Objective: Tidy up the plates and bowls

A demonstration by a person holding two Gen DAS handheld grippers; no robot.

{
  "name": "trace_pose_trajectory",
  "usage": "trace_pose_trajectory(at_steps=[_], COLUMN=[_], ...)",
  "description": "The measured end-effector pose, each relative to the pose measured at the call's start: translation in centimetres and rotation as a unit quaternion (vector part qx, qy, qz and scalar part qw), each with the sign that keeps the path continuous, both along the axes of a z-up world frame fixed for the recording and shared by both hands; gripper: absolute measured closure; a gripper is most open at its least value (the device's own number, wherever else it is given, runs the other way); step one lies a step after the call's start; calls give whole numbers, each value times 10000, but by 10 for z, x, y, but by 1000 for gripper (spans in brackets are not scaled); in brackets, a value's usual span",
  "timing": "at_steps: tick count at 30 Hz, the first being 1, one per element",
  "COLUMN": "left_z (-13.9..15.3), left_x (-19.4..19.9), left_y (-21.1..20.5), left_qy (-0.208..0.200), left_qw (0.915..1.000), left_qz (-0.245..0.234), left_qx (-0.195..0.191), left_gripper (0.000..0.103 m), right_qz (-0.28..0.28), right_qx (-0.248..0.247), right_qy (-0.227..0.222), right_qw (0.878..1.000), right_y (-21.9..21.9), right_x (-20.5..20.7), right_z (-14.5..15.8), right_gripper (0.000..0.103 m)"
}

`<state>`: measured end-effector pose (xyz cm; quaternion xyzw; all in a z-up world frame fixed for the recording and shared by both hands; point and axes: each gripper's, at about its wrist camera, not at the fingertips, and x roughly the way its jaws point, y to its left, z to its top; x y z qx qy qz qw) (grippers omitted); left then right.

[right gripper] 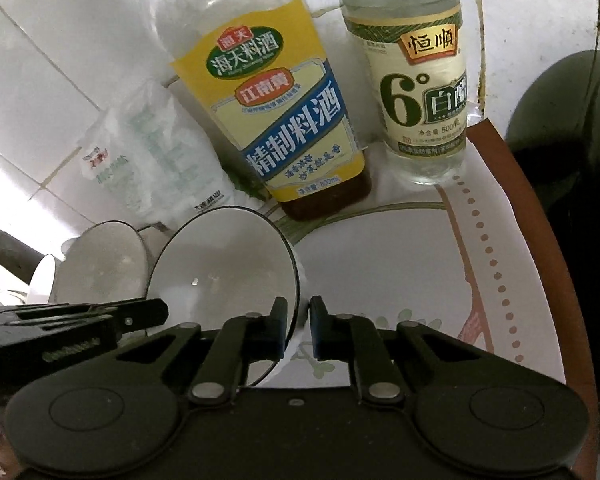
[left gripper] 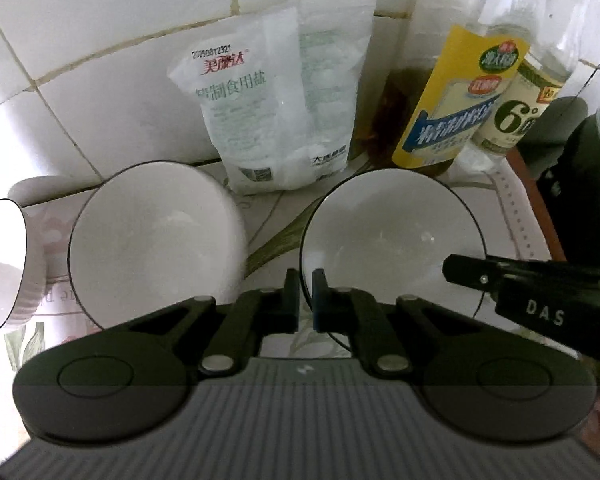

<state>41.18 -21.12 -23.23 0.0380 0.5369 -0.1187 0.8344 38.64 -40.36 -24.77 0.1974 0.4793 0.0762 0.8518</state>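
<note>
While both grippers pinch the same bowl [left gripper: 388,236], little of the sorting looks finished. Nearest, the left gripper [left gripper: 306,300] has its jaws narrowed onto the bowl's near-left rim — the right gripper [right gripper: 299,320] clamps the opposite rim, jaws likewise nearly shut. Left of it a second bowl [left gripper: 152,240] waits on the worktop [left gripper: 272,216], a third [left gripper: 0,260] beyond that. Farther back stand a salt bag [left gripper: 280,100] and two bottles [right gripper: 284,120] — none stacked yet.

Behind the black-rimmed bowl [left gripper: 388,236], a salt bag [left gripper: 276,108], cooking-wine bottle [left gripper: 460,96] and vinegar bottle [left gripper: 528,92] block the wall side. Left of it, a narrow strip of patterned tabletop [left gripper: 272,224] separates a second bowl [left gripper: 152,240]. Right of it lies open tabletop, bounded by a dark pot [right gripper: 572,184].
</note>
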Motion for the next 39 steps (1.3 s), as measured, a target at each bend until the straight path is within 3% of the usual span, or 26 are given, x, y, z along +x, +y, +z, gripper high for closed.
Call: trace_pose_trajectory(at_steps=[16, 23, 29, 39], left_z=[4, 33, 47, 44], left_x=[-16, -49, -77, -109], left_y=[11, 10, 14, 8], left_qy=[100, 77, 208, 285], left_qw=[9989, 9992, 9981, 9964], left_qz=[25, -125, -252, -575], left_qx=[-465, -359, -516, -547], left_gripper=[98, 98, 98, 98], right_qz=[-115, -116, -140, -178], right_qx=[10, -166, -209, -133], right_qy=[286, 164, 181, 267], right_qw=[9995, 9997, 9995, 9994], right_y=[-7, -6, -11, -21], right_x=[-18, -50, -81, -120], right_z=[4, 35, 53, 43], right_gripper=[89, 90, 89, 89])
